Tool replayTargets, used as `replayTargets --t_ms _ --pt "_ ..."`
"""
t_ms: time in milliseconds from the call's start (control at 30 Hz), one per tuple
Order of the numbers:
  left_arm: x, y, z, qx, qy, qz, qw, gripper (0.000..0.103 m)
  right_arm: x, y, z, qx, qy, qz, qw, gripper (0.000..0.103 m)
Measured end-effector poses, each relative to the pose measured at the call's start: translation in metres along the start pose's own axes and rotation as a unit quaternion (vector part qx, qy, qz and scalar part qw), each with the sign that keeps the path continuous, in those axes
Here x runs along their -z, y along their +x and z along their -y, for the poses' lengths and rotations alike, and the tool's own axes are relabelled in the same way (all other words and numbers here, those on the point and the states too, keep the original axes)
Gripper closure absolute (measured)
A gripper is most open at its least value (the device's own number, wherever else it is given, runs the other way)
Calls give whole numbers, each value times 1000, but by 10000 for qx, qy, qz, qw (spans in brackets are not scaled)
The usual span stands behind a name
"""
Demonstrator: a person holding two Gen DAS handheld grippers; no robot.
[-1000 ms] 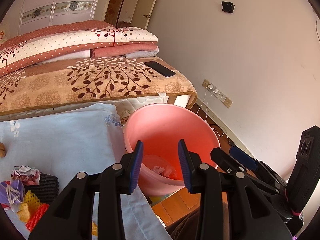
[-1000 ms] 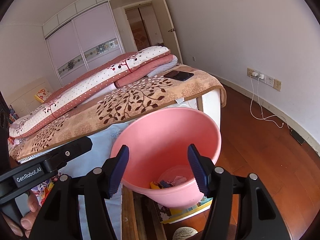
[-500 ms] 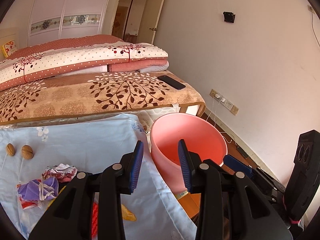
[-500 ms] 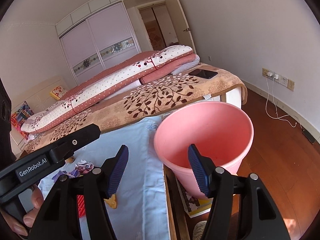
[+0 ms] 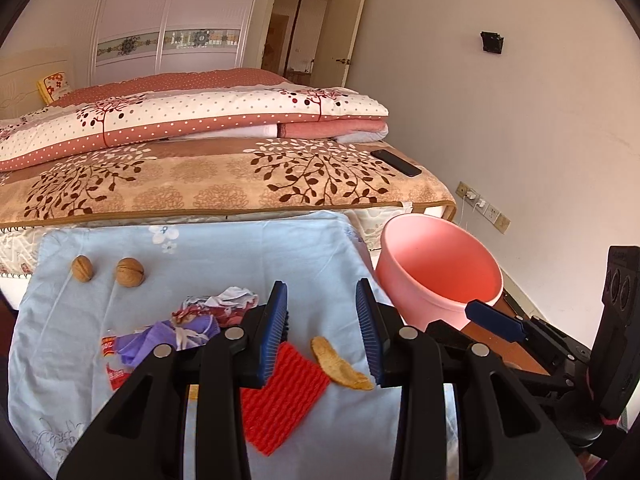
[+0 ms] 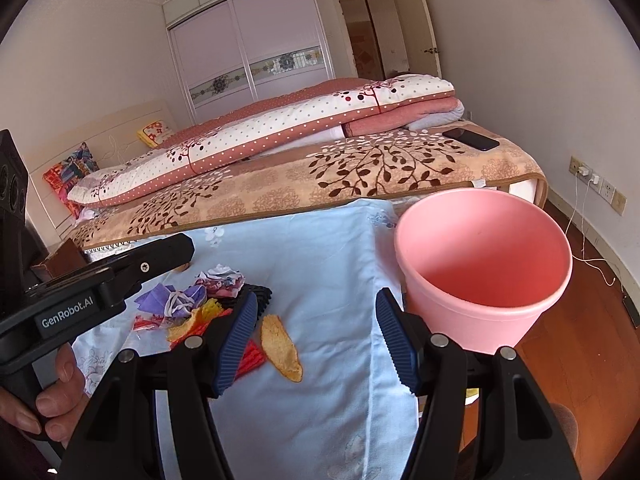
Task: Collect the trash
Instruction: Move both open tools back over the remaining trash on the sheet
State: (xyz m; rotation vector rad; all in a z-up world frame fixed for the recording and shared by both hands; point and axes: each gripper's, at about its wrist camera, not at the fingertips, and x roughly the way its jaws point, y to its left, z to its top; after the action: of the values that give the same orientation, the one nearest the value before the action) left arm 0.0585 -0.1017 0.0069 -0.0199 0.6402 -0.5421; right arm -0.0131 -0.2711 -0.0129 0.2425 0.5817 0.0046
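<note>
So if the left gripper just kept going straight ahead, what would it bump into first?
Probably the light blue cloth. The left gripper is open and empty, tilted downward; its gap frames bare cloth just beyond the orange peel. Depth is hard to judge.

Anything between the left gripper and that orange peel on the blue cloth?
Nothing visible. The left gripper is open and empty, and the orange peel lies bare on the blue cloth, beside the red mesh.

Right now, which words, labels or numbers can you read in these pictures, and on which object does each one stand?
"GenRobot.AI": white letters on the black body of the left gripper, seen in the right wrist view.
Red and white wrapper on the blue cloth: it carries print, but too small and crumpled to read.
Phone on the bed, wall sockets: no legible text.
</note>
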Motion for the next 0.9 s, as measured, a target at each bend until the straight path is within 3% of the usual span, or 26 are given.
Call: replayTargets --t_ms 367,667,767,900 --pt "31 -29 -70 -565 -251 -138 9980 67 11 17 -28 -228 -414 -361 9982 42" --pt "56 -36 -114 -1071 -665 -415 9912 67 20 28 -42 -471 -597 -601 9953 42" --pt "53 -37 -121 -1040 -751 -396 9909 67 21 29 -43 -494 -607 -646 9948 42" --pt "40 -28 -116 -810 -438 -456 9947 67 22 31 -41 -501 -544 -700 9948 42"
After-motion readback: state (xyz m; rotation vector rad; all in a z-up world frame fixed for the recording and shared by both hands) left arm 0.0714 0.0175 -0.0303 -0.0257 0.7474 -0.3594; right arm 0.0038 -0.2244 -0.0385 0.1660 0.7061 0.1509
